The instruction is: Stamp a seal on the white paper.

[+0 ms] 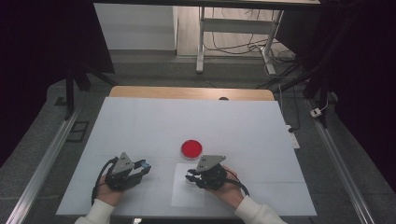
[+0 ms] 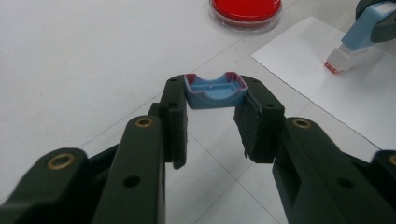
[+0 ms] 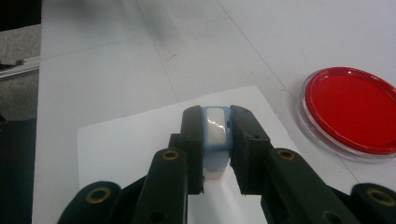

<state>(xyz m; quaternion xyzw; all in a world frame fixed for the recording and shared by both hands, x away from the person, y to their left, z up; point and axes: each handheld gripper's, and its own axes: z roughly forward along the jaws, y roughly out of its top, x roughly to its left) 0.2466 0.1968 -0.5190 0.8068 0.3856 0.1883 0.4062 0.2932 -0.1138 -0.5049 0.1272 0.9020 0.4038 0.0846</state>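
Two sets of fingers are clamped: the left gripper (image 2: 215, 123) pinches a blue cap (image 2: 215, 91), the right gripper (image 3: 217, 144) grips a blue stamp (image 3: 216, 135) (tip down) over white paper (image 1: 187, 191). At one o'clock from the stamp, a red dish (image 1: 192, 148) sits on the bench (image 1: 140, 126).

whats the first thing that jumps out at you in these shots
The bright red round dish stands out on the white table, just beyond the sheet of paper. Next, the left gripper pinches a small blue cap with red-stained edges. The right gripper is shut on a blue stamp, held over the paper with its red-tipped end pointing down at it.
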